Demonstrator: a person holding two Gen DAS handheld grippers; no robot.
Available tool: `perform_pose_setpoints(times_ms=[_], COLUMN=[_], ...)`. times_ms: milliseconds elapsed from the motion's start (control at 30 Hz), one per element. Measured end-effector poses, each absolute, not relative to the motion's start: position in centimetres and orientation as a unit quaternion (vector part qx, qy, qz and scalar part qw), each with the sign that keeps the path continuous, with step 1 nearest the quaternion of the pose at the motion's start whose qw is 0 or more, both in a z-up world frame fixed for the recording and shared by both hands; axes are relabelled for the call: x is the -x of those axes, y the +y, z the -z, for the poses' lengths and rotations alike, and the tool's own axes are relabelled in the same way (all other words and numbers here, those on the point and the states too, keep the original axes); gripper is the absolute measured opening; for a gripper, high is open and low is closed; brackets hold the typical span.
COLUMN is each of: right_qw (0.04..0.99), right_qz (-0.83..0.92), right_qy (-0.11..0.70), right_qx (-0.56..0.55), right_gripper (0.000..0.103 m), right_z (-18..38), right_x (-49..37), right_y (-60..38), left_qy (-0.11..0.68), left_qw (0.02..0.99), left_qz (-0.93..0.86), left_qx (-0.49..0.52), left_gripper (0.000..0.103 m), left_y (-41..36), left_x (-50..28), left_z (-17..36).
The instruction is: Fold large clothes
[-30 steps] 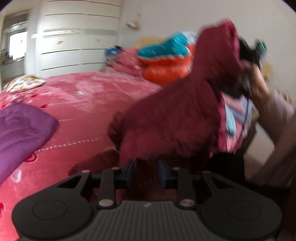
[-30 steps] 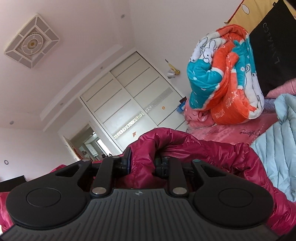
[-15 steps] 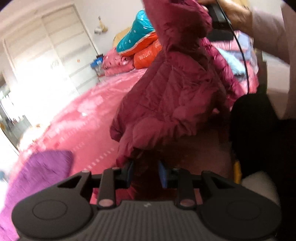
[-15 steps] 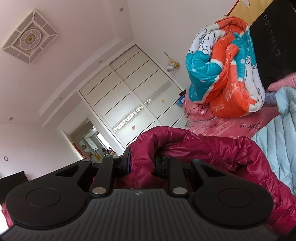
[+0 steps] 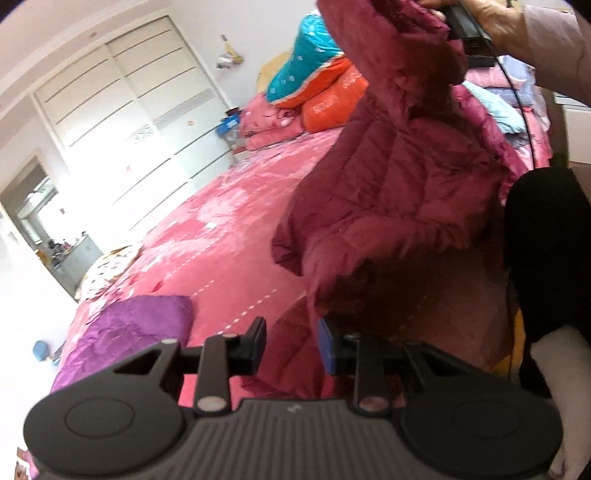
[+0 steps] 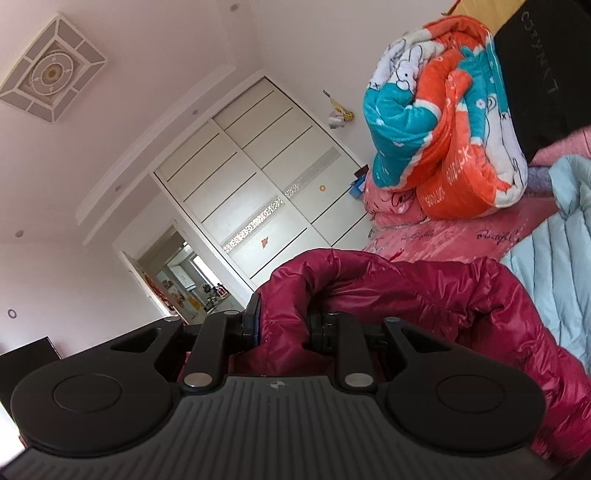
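Left wrist view: the left gripper (image 5: pixel 291 345) points down toward the pink bed (image 5: pixel 221 229). Its jaws stand spread, with maroon fabric lying between them; whether the pads press it cannot be told. The maroon down jacket (image 5: pixel 399 192) hangs above the bed, suspended from the right gripper (image 5: pixel 463 22) at top right. A purple garment (image 5: pixel 125 328) lies apart, at the bed's near left.

Right wrist view: the right gripper (image 6: pixel 284 325) pinches a thick roll of the jacket (image 6: pixel 406 291) between nearly closed jaws.

Risk: the shiny shell appears slippery; if the left jaws close on too little fabric, the hem may slide free and the jacket may bunch.
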State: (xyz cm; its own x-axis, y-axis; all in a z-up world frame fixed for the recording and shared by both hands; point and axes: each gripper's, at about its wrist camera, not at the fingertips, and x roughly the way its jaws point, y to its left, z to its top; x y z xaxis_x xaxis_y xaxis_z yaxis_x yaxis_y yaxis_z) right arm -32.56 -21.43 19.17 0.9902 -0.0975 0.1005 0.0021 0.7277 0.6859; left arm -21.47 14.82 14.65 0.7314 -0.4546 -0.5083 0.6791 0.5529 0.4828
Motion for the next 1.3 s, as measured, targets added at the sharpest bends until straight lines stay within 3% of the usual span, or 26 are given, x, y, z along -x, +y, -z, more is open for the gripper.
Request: perform_pose_setpoints(times_ms=[233, 533, 767, 933, 1033, 1133, 1200, 1300], right_qw=[0.929, 0.926, 0.926, 0.926, 0.926, 0.926, 0.927, 0.928], right_qz=[0.028, 0.027, 0.033, 0.029, 0.026, 0.026, 0.025, 0.022], right_qy=[-0.057, -0.044, -0.04, -0.036, -0.037, -0.037, -0.036, -0.035], right_qx=[-0.366, -0.374, -0.374, -0.374, -0.375, -0.374, -0.373, -0.371], right_gripper=[0.026, 0.026, 0.026, 0.026, 0.026, 0.026, 0.026, 0.026], right_z=[-19.7, -19.6, -20.0, -19.8, -19.9, -20.1, -20.3, -20.5], right_x=[32.2, 31.8, 31.3, 31.2, 31.3, 31.4, 31.3, 31.1], right_y=[-21.7, -22.5, -23.4, -23.5, -23.6, -23.9, -24.1, -24.3], left_qy=[0.16, 0.168, 0.163, 0.128, 0.13, 0.136, 0.161, 0.207], left_qw=[0.839, 0.79, 0.767, 0.786, 0.812, 0.836, 0.867, 0.915], left_qz=[0.369, 0.43, 0.44, 0.39, 0.357, 0.337, 0.333, 0.306], left_qx=[-0.367, -0.403, -0.438, -0.462, -0.444, -0.411, -0.335, -0.164], left_gripper=[0.03, 0.042, 0.068, 0.069, 0.059, 0.033, 0.018, 0.011], left_y=[13.0, 10.0, 8.9, 7.7, 6.9, 6.4, 6.8, 9.2], left_x=[21.9, 22.4, 23.6, 23.0, 21.7, 20.3, 18.6, 14.9], left_z=[-13.3, -10.6, -7.6, -6.7, -6.8, -7.7, -9.6, -13.2])
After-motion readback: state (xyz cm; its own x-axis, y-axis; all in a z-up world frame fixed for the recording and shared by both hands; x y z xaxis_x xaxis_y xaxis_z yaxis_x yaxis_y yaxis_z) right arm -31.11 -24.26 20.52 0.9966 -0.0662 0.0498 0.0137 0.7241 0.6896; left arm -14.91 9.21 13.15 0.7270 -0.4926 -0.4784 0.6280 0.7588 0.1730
